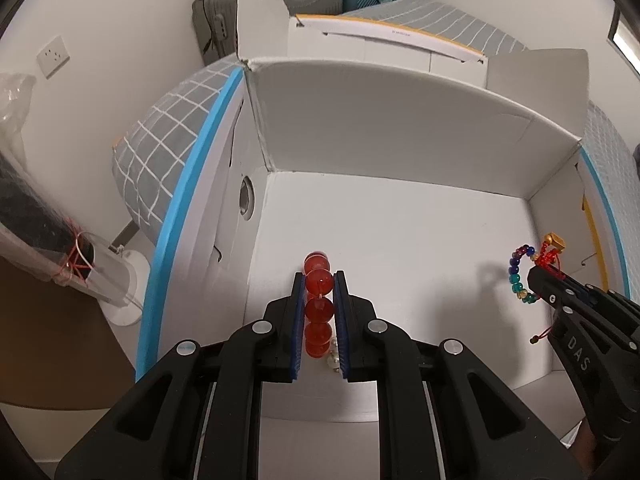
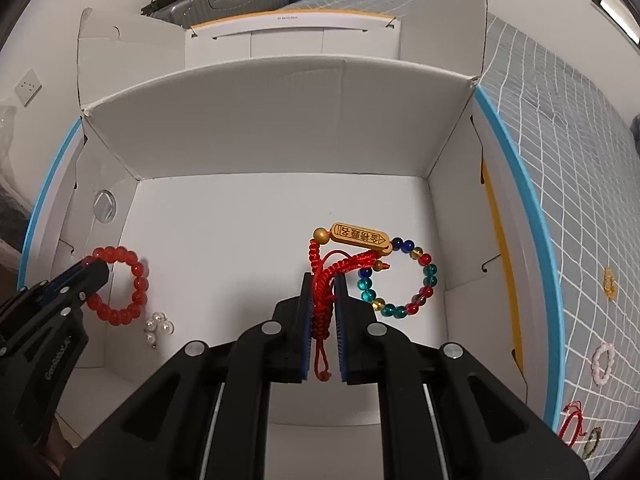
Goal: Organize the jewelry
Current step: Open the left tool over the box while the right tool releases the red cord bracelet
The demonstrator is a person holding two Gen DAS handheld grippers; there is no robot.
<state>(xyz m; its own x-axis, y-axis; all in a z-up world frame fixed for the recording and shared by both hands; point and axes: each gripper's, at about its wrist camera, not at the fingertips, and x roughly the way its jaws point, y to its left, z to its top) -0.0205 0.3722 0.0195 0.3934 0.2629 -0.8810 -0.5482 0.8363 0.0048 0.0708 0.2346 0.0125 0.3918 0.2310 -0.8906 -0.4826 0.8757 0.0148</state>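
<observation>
The white cardboard box (image 2: pixel 280 120) stands open on the checked bedspread (image 2: pixel 560 160), and both tools reach into it from its near side, each with a piece above or on the box floor. Judging from that, the coming move is a release, and it turns on each piece lying straight ahead of its own tool, just over the floor.

The right gripper (image 2: pixel 323 300) is closed on a red cord bracelet (image 2: pixel 322 300). The cord runs lengthwise between the jaws, its gold tag (image 2: pixel 362 237) lying crosswise just past the tips, toward the box's far wall. A multicoloured bead bracelet (image 2: pixel 400 280) sits against the tips on the side nearer the box's right wall; whether it is tied to the cord I cannot tell.

The left gripper (image 1: pixel 320 320) is clamped on a red bead bracelet (image 1: pixel 319 308), near the box's left wall. Seen edge-on from this tool, the ring stands in line with the jaws. A small pearl cluster (image 2: pixel 159 326) lies on the floor just beside it, toward the near wall, and could be nudged.

Outside the box, beyond its right wall, four more small pieces wait on the bedspread, among them a pale bracelet (image 2: pixel 603 362).
</observation>
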